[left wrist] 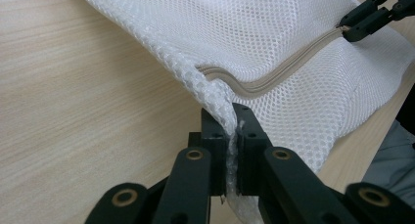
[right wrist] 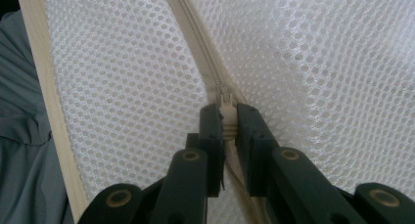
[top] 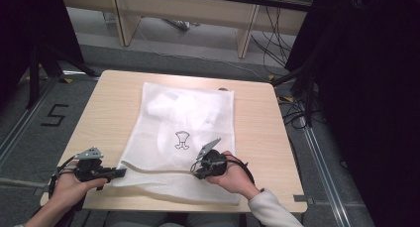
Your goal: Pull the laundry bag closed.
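Note:
A white mesh laundry bag point(top: 183, 128) lies flat on the wooden table point(top: 257, 133), something white inside it and a small black drawing on its front. Along its near edge runs a beige zipper point(left wrist: 274, 77). My left gripper point(top: 119, 173) is shut on the bag's near left corner point(left wrist: 218, 109), mesh pinched between the pads. My right gripper point(top: 198, 173) is shut on the zipper pull point(right wrist: 226, 109), at the near edge toward the right. In the left gripper view the right gripper point(left wrist: 350, 31) shows at the top right, on the zipper line.
The table's near edge point(right wrist: 49, 111) runs close under the bag, with a person's grey trouser leg point(right wrist: 24, 150) just beyond it. Black stands point(top: 39, 58) and cables point(top: 297, 108) flank the table on the floor. A wooden bench point(top: 198, 14) stands behind.

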Demonstrator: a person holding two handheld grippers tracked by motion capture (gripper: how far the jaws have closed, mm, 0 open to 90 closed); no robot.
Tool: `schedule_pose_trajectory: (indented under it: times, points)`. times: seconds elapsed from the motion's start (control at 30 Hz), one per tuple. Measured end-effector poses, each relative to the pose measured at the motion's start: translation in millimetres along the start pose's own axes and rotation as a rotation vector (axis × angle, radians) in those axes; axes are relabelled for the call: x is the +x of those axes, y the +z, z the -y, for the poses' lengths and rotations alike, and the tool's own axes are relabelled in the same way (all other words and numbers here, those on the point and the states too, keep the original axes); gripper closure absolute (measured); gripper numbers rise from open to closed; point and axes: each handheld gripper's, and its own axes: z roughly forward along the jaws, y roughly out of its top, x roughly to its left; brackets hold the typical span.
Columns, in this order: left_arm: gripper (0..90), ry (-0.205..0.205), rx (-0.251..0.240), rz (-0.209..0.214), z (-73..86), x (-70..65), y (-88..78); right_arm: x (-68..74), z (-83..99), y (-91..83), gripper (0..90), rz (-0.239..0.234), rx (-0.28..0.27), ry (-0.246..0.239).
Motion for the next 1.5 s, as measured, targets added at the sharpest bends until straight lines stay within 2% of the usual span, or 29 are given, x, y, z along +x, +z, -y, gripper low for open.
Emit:
schedule_pose_trajectory:
  times: [0.3, 0.4, 0.8, 1.33, 1.47, 1.5]
  points:
    - [84.5, 0.000, 0.001, -0.001, 0.1, 0.1, 0.1, -0.7, 2.5, -2.1, 82.3, 0.013, -0.001, -0.001]
    - [84.5, 0.000, 0.001, -0.001, 0.1, 0.1, 0.0, -0.7, 3.2, -3.1, 82.3, 0.002, 0.000, 0.003]
    - [84.5, 0.001, 0.003, -0.006, 0.0, 0.3, -0.1, -4.6, 12.3, -9.1, 82.3, 0.024, -0.001, 0.015]
    - [84.5, -0.003, -0.002, -0.007, 0.1, -0.2, 0.0, -4.5, 13.7, -10.3, 82.3, 0.019, 0.001, 0.020]
    - [84.5, 0.004, 0.005, -0.008, 0.0, 0.4, -0.4, -5.4, 16.5, -11.4, 82.3, 0.024, 0.000, 0.025]
    - [84.5, 0.003, 0.005, -0.007, 0.0, 0.3, -0.3, -4.3, 17.2, -12.6, 82.3, 0.026, 0.006, 0.049]
